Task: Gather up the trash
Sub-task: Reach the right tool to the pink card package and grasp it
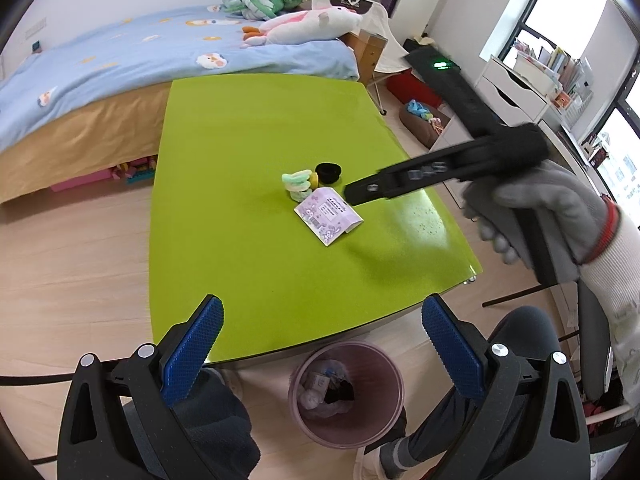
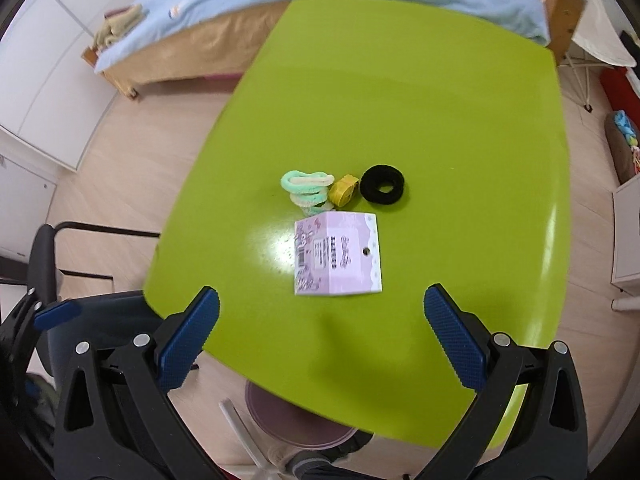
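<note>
A purple printed packaging card (image 1: pixel 328 216) (image 2: pixel 338 258) lies flat on the green table (image 1: pixel 248 128) (image 2: pixel 400 92). Just behind it are green and cream hair ties (image 1: pixel 297 184) (image 2: pixel 308 190), a yellow tie (image 2: pixel 343 195) and a black scrunchie (image 1: pixel 328 172) (image 2: pixel 382 184). A pink trash bin (image 1: pixel 346 394) holding some wrappers stands on the floor under the table's near edge. My left gripper (image 1: pixel 322 344) is open and empty above that edge. My right gripper (image 2: pixel 320 336) is open and empty, hovering above the table just short of the card; it shows as a black bar in the left wrist view (image 1: pixel 384 186).
A bed with a blue cover (image 1: pixel 120 64) and plush toys (image 1: pixel 304 24) lies beyond the table. A black chair (image 2: pixel 52 264) stands at the left. White drawers and shelves (image 1: pixel 516 88) stand at the right by the window. The person's legs (image 1: pixel 480 400) are by the bin.
</note>
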Tool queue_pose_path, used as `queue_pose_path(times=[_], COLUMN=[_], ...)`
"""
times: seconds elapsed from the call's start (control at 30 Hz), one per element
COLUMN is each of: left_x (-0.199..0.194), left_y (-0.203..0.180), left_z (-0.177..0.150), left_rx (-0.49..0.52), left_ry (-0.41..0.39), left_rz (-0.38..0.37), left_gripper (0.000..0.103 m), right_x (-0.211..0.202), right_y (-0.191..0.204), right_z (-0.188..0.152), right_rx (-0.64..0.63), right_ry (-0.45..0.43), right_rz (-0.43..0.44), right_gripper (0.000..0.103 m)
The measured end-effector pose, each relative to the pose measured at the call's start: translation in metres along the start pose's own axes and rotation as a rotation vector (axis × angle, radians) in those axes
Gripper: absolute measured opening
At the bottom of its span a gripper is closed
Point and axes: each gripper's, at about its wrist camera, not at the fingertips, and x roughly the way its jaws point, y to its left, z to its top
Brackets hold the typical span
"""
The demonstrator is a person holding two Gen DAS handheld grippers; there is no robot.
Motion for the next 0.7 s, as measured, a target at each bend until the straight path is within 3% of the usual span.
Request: queue_pose_path(times=[0.27,0.43,0.63,0.7], left_x=[0.002,0.003,0.005,0.006], left_y=[0.003,0.006,0.009,0.009], left_z=[0.001,0.002,0.003,0.004], left_rx=[-0.009,-0.018,-0.026,-0.027], left_ry=[0.006,0.008,0.012,0.012], left_rz=[0.01,0.011,0.014,0.014], left_gripper=[0.096,0.096,0.096,0.096], right_x=[0.056,0.073,0.077,0.074], right_y=[-0.001,-0.002,-0.001,0.001], right_z=[0.022,0.023,0.022,0.021], right_rx=[-0.013,-0.016,-0.034,-0.047], right_ry=[0.144,0.175,0.175,0.171], right_rz=[-0.044,-0.056,-0.096,-0.133], right_gripper=[0.1,0.1,0.09,0.077])
